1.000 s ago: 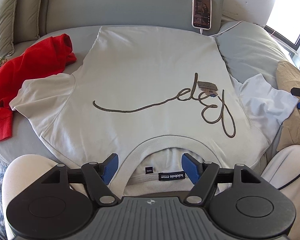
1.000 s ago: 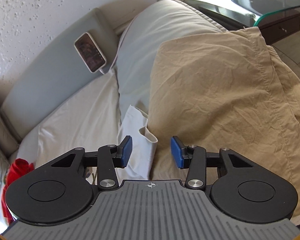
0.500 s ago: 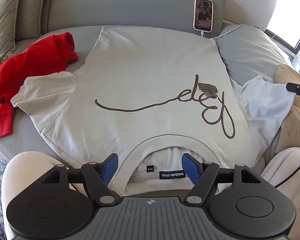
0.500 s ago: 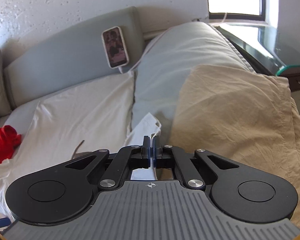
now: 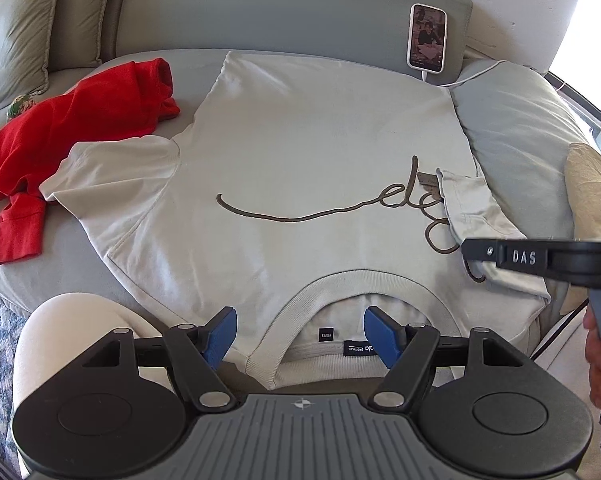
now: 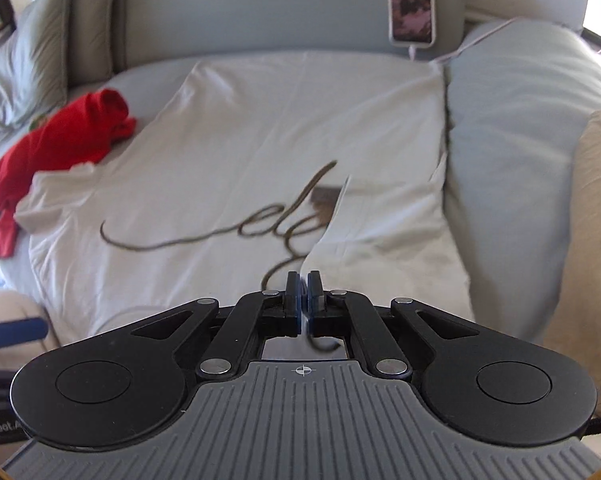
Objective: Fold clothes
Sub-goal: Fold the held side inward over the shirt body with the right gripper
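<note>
Between right gripper [image 6: 304,292] pads, sleeve [image 5: 476,216], pinched

Phone [image 5: 427,38] propped against grey backrest [image 5: 284,8], charging cable [image 5: 466,78], tan blanket [image 6: 592,240]

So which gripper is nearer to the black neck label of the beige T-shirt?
Left. The left gripper hangs open right over the collar, the black neck label between its jaws. The right gripper is off at the shirt's side, shut on the sleeve.
</note>
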Action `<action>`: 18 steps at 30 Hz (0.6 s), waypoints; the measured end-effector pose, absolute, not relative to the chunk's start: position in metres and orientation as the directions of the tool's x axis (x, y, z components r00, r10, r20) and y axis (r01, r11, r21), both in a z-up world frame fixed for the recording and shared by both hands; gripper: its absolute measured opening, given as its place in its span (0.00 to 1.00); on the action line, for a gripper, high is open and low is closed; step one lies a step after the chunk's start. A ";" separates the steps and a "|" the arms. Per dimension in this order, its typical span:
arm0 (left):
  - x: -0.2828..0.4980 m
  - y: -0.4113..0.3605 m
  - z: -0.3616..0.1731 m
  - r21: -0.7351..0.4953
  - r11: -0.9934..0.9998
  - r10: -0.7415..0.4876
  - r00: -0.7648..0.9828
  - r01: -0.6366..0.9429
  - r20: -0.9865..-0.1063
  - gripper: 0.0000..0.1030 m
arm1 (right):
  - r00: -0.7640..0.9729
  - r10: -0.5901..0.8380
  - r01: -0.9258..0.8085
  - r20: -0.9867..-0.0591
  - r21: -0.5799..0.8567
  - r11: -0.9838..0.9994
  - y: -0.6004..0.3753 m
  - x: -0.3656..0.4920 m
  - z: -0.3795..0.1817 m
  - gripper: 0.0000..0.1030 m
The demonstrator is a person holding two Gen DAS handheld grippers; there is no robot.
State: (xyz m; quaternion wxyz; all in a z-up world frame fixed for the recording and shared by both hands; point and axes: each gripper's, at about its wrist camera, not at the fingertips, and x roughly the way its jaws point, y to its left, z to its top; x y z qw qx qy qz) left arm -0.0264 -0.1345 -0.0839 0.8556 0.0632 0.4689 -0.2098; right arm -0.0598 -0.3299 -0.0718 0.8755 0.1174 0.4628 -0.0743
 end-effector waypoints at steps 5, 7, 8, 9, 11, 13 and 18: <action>-0.025 -0.132 -0.085 -0.094 0.909 -0.295 0.469 0.405 -0.832 0.68 | 0.580 0.080 0.298 -0.811 0.302 0.906 -0.354 -0.092 -0.063 0.39; -0.024 -0.133 -0.087 -0.097 0.910 -0.294 0.463 0.403 -0.836 0.68 | 0.605 -0.021 0.387 -0.796 0.271 0.881 -0.378 -0.103 -0.054 0.37; -0.024 -0.135 -0.087 -0.098 0.909 -0.295 0.458 0.406 -0.839 0.68 | 0.614 -0.072 0.431 -0.786 0.258 0.865 -0.390 -0.109 -0.050 0.34; -0.025 -0.136 -0.088 -0.096 0.906 -0.296 0.454 0.412 -0.840 0.68 | 0.618 -0.120 0.473 -0.777 0.246 0.846 -0.402 -0.115 -0.046 0.22; -0.028 -0.141 -0.088 -0.088 0.900 -0.297 0.452 0.427 -0.841 0.68 | 0.611 -0.126 0.516 -0.782 0.273 0.812 -0.422 -0.111 -0.048 0.16; -0.031 -0.143 -0.086 -0.079 0.896 -0.296 0.457 0.437 -0.839 0.68 | 0.601 -0.102 0.516 -0.793 0.288 0.807 -0.433 -0.098 -0.056 0.16; -0.032 -0.138 -0.083 -0.068 0.905 -0.283 0.474 0.420 -0.834 0.68 | 0.489 -0.078 0.528 -0.868 0.224 0.819 -0.432 -0.073 -0.103 0.18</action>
